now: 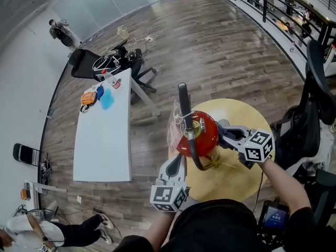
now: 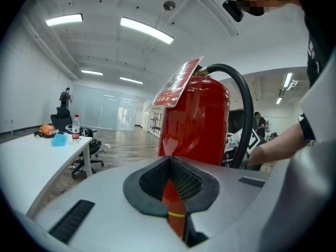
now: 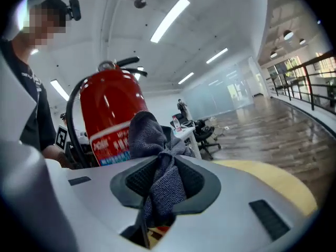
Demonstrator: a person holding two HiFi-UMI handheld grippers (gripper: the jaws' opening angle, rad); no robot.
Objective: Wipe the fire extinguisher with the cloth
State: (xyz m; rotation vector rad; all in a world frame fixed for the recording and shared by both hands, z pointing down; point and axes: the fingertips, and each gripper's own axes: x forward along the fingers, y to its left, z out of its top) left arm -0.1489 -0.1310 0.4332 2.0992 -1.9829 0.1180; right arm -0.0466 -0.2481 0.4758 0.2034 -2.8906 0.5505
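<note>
A red fire extinguisher (image 1: 203, 133) (image 2: 197, 119) (image 3: 113, 109) stands upright on a round yellow table (image 1: 239, 175), its black hose (image 1: 184, 109) (image 2: 242, 104) looping over the top. My right gripper (image 1: 222, 131) (image 3: 160, 164) is shut on a grey-blue cloth (image 3: 149, 135), which bunches up right beside the extinguisher's labelled side. My left gripper (image 1: 176, 165) (image 2: 169, 164) points at the opposite side of the cylinder, low down. Its pads meet with nothing between them. A hanging tag (image 2: 177, 83) sticks out near the extinguisher's neck.
A long white table (image 1: 102, 140) with a bottle, a blue object and orange items stands to the left, with office chairs (image 1: 118, 62) behind it. A black chair (image 1: 302, 133) is close on the right. A person (image 1: 68, 230) sits on the floor at lower left.
</note>
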